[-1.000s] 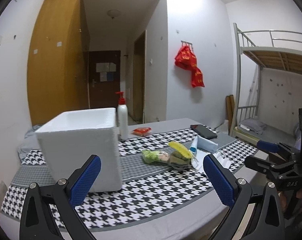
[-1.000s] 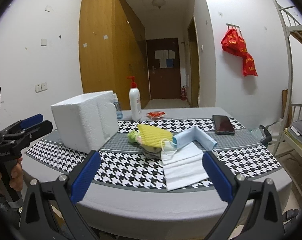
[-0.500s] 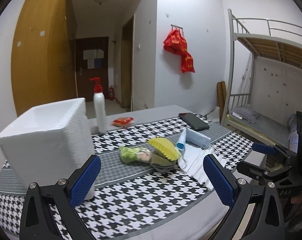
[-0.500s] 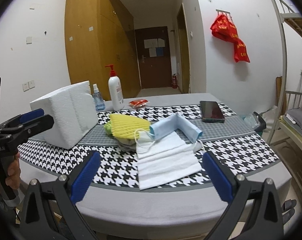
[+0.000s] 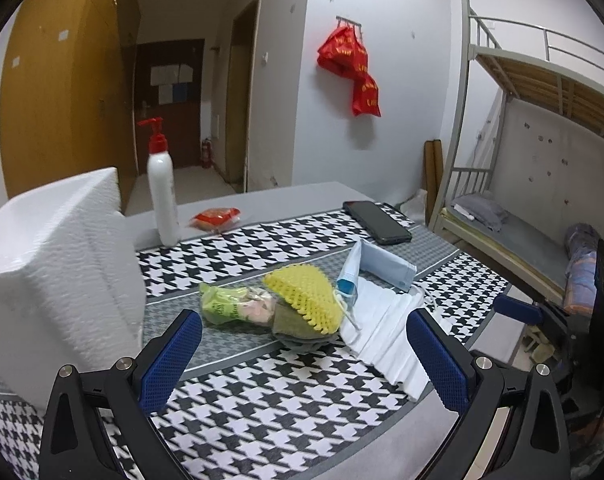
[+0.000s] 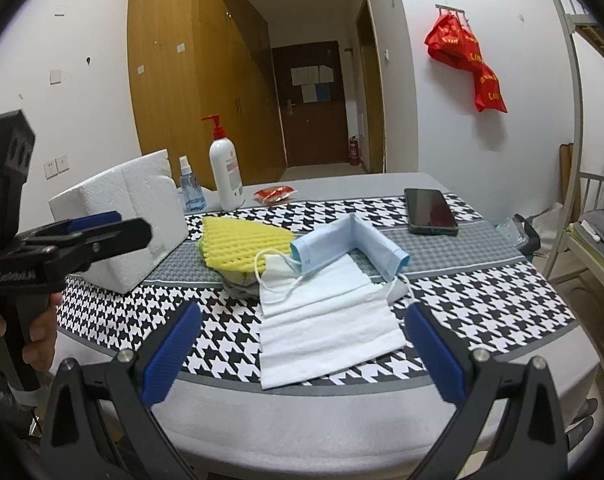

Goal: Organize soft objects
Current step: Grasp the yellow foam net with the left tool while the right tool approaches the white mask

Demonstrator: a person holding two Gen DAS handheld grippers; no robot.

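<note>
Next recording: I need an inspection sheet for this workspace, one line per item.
Surface: table under a black-and-white houndstooth cloth.
Job's things: yellow foam net sleeve, folded light-blue face mask, white face mask, green crinkly packet, all heaped mid-table; white foam box to the left.
Clutter: white pump bottle with red top, small blue spray bottle, red snack packet, black phone.
Grippers: left tongs and right tongs open, empty, above the table's near edge.
Cables: nothing seen.
Surroundings: red bags on a wall hook, metal bunk bed, wooden wardrobe.
</note>
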